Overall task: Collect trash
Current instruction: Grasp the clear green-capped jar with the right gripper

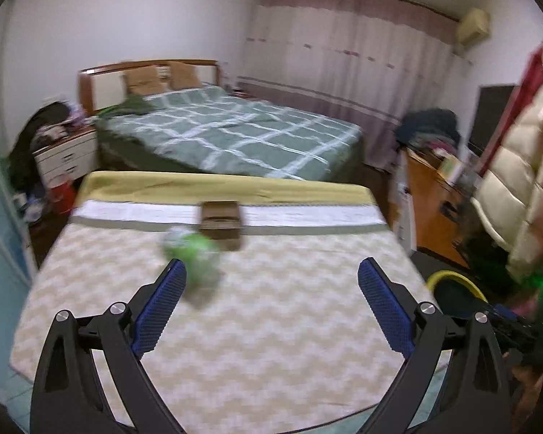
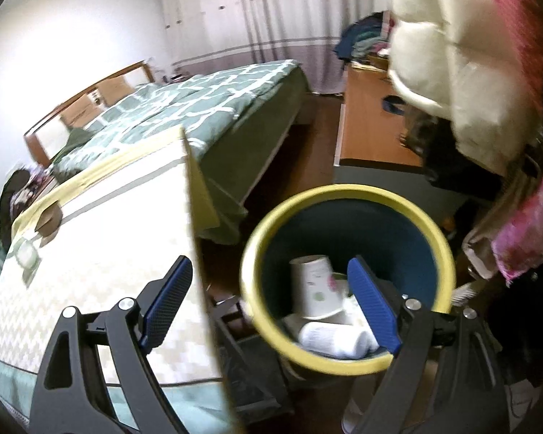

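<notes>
Our left gripper [image 1: 271, 271] is spread wide with nothing between its blue pads, above the patterned mattress [image 1: 271, 325]; a blurred green piece of trash [image 1: 195, 260] lies just beyond its left finger, with a brown box [image 1: 221, 222] farther off. Our right gripper [image 2: 271, 271] is also released and empty, its right finger over the yellow-rimmed bin [image 2: 347, 191], where a paper cup [image 2: 316, 289] and white wrappers [image 2: 338, 340] lie.

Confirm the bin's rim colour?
Yellow rim, dark blue inside; clearest in the right wrist view.
</notes>
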Demonstrator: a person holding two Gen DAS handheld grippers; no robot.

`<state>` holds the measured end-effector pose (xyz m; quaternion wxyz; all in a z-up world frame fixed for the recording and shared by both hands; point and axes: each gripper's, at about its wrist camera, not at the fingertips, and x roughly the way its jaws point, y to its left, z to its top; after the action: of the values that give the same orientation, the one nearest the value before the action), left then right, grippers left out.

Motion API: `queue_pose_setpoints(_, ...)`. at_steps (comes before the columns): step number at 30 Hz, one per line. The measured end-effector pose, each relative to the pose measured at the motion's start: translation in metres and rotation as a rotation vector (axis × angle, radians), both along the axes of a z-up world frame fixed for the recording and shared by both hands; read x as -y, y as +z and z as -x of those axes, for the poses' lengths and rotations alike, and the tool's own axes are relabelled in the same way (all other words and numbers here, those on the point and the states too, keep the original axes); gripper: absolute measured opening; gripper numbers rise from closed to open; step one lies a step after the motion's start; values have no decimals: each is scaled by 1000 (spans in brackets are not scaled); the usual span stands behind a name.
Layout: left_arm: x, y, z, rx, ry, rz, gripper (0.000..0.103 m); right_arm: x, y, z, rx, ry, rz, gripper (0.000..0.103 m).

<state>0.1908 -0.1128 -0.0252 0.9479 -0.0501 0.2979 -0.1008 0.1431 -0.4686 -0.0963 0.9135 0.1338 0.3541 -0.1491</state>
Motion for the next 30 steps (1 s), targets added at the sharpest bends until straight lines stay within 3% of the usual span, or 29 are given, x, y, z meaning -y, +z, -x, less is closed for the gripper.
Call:
queue_pose_setpoints(6, -73, -1, 8, 21, 127, 8, 95, -61, 10, -28, 0, 127, 20, 83)
queue_pose_setpoints(15, -155, -8, 16, 27, 273, 13, 95, -188, 23, -79, 4, 421, 28, 83)
queue_pose_setpoints(18, -173, -13, 18, 22, 301, 22, 95, -232, 27, -96, 4, 529, 29, 83)
queue_pose_setpoints(24, -190, -21, 16, 8, 325, 45, 95, -291, 35, -129, 6, 637, 28, 83)
queue_pose_setpoints(30, -201, -30, 9, -12, 314, 66, 95, -333, 19, -168, -43, 717, 84, 83)
